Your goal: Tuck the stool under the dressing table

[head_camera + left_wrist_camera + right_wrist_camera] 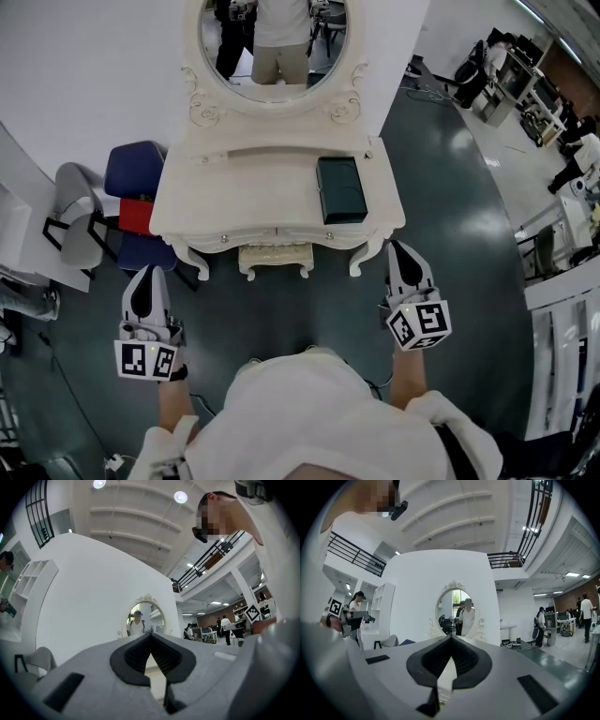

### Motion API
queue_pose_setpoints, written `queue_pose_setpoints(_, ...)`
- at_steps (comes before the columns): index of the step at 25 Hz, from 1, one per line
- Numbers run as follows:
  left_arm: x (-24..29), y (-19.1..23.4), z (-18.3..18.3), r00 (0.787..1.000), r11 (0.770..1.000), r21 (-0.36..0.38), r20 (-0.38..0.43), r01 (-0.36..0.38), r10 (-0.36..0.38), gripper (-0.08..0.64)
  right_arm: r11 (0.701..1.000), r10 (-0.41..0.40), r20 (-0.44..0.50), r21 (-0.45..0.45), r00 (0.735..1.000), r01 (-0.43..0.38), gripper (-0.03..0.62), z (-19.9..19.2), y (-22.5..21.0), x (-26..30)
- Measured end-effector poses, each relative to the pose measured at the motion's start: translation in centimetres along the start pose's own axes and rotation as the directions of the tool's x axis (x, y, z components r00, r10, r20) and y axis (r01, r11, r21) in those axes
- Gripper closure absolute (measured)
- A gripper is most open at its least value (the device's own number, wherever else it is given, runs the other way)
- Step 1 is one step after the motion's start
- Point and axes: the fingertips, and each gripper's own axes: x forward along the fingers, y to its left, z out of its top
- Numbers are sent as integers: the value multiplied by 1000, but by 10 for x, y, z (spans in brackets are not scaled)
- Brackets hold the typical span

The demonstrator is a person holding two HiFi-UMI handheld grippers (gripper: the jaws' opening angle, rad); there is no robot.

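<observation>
Stool (275, 257) sits under dressing table (248, 192), only front edge and legs showing; ahead of and between both sets of fingertips, apart from each. Left gripper (146, 279), right gripper (403, 255): fingers pressed together, nothing between. Judgement: tucking appears done, nothing left

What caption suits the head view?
Stool sits under the dressing table; left tool and right tool, both shut, hover before it.

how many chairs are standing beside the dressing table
2. A blue chair stands right against the dressing table, at its end on the head view's left. A grey chair sits just beyond that, further left. More may be hidden outside the frame.
</observation>
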Motion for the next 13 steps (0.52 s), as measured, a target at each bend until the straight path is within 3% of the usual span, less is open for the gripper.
queue_pose_setpoints(13,0,-2,-1,1000,1000,-6,-4,6,-6,543,1000,11,2,19,1000,-11,592,1,2,-1)
